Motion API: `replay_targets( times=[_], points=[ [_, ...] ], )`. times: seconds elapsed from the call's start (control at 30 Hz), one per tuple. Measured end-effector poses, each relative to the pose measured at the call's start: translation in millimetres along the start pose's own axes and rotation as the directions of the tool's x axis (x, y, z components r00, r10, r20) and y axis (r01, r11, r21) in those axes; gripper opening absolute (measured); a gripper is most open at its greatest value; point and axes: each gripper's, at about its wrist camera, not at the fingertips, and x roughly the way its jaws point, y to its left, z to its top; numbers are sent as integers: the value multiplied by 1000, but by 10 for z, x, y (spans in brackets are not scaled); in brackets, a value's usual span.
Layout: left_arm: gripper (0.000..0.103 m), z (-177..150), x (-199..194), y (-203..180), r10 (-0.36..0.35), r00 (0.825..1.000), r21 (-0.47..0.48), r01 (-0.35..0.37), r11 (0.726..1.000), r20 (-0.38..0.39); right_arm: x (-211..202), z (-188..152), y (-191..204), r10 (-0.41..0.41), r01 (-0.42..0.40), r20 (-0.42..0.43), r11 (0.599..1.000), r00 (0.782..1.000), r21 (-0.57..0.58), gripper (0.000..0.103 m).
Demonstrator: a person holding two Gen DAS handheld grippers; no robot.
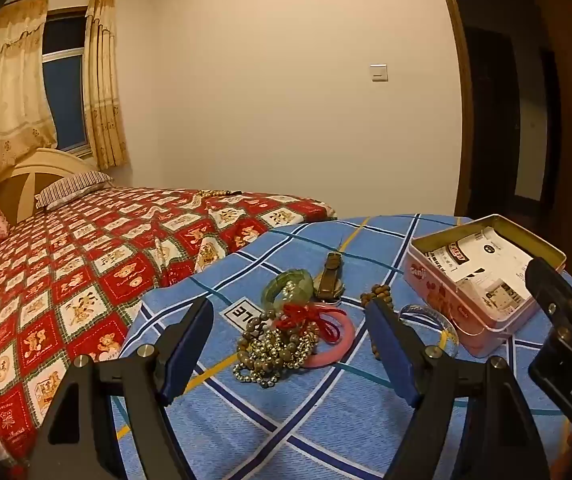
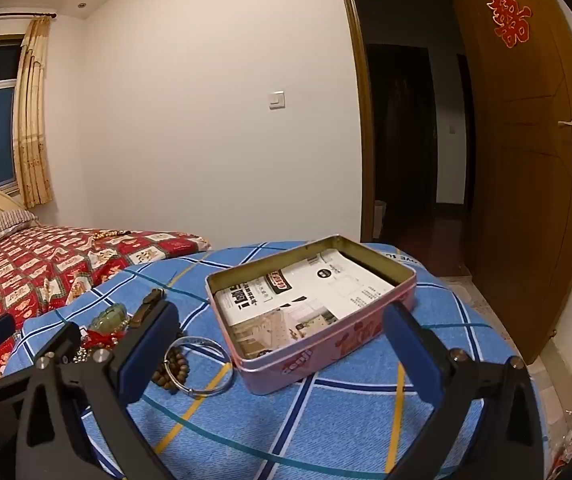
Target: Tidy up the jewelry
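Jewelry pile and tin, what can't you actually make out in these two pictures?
- Jewelry pile, left wrist view: beads, red cord and pink ring overlap, so separate pieces cannot be counted.
- Same pile, right wrist view: mostly hidden behind the right tool's left finger.
- Pink tin: printed paper covers its floor; anything beneath is hidden, and the print is too small to read.
- Tin's near right corner, left wrist view: covered by the right tool.

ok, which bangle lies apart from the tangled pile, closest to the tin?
The thin silver bangle, beside the pink tin; the green bangle and pink bangle sit in the pile.
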Motion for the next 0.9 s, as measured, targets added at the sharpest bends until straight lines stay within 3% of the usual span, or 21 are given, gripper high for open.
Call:
replay_targets(
  times=[0.9],
  points=[
    [79, 30, 3, 18, 1, 1000, 1, -1, 1000, -7, -2, 1, -22, -1, 1, 4, 1000, 1000, 2, 103]
  ],
)
